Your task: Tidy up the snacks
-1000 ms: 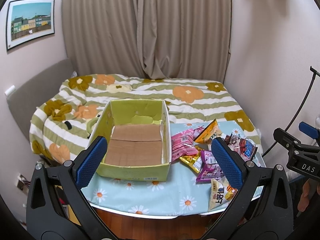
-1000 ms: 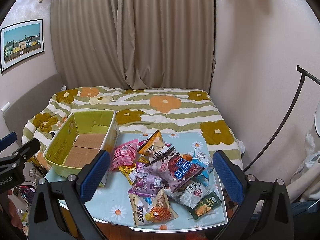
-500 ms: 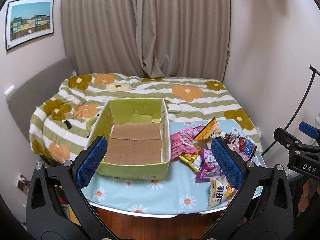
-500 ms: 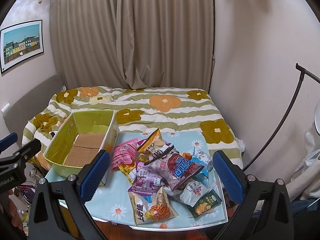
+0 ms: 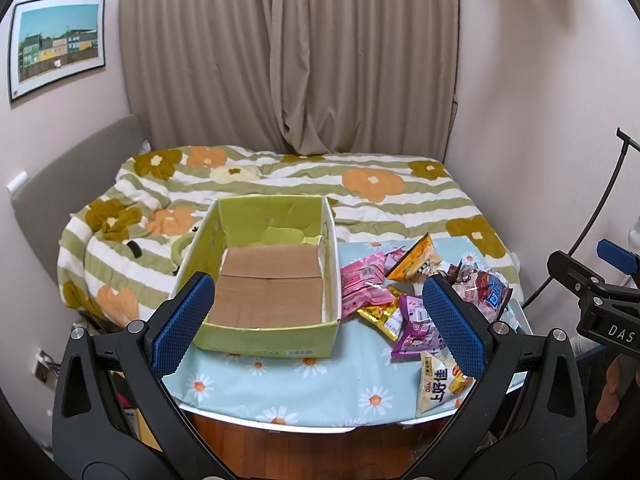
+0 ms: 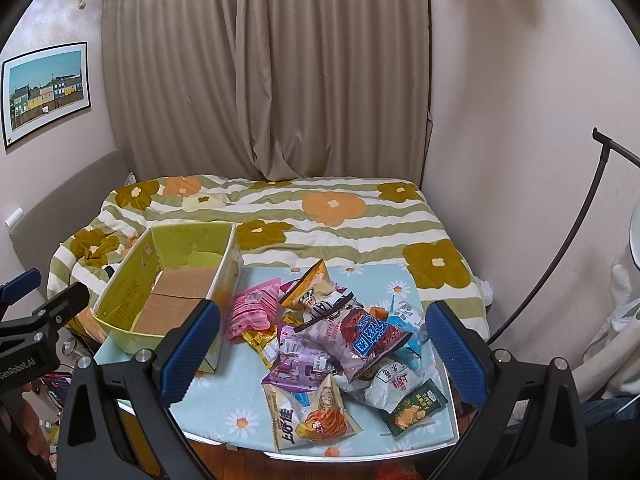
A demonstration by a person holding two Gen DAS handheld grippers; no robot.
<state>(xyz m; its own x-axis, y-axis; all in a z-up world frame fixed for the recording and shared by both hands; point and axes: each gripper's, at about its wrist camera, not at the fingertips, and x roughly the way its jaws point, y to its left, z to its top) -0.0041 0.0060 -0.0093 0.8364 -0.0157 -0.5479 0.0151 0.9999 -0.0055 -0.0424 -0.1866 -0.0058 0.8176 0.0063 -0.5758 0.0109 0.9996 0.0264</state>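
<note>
An empty green cardboard box with a brown floor sits on the left of a small table with a daisy-print cloth. To its right lies a heap of snack packets: pink ones, a purple one, a red and blue bag, a yellow one. My left gripper hangs open before the box, above the table's near edge. My right gripper is open above the heap, holding nothing.
Behind the table is a bed with a flower-striped quilt, then curtains. A wall stands close on the right, with a thin black curved rod beside it. A picture hangs on the left wall.
Both views have drifted slightly back and up from the table. Both grippers stay open, and the packets and the box have not moved.
</note>
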